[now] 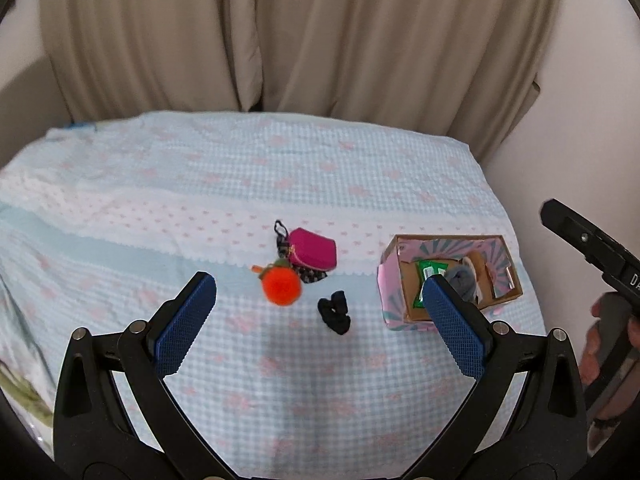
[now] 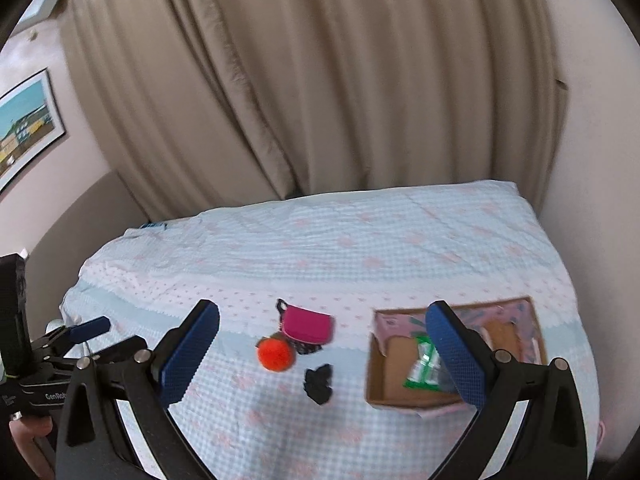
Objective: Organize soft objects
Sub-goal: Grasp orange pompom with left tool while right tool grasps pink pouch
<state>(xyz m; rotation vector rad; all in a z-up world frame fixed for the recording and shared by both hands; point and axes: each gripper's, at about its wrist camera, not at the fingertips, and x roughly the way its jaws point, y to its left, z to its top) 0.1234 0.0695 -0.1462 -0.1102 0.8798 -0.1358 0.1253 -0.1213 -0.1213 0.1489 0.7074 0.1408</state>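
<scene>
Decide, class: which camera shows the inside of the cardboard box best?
The right wrist view: it looks down into the box, showing its bare floor and the green packet. In the left wrist view the box is seen more obliquely, with a finger covering its front.

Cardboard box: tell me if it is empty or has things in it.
Not empty. The open-topped box holds a green packet and something grey beside it.
</scene>
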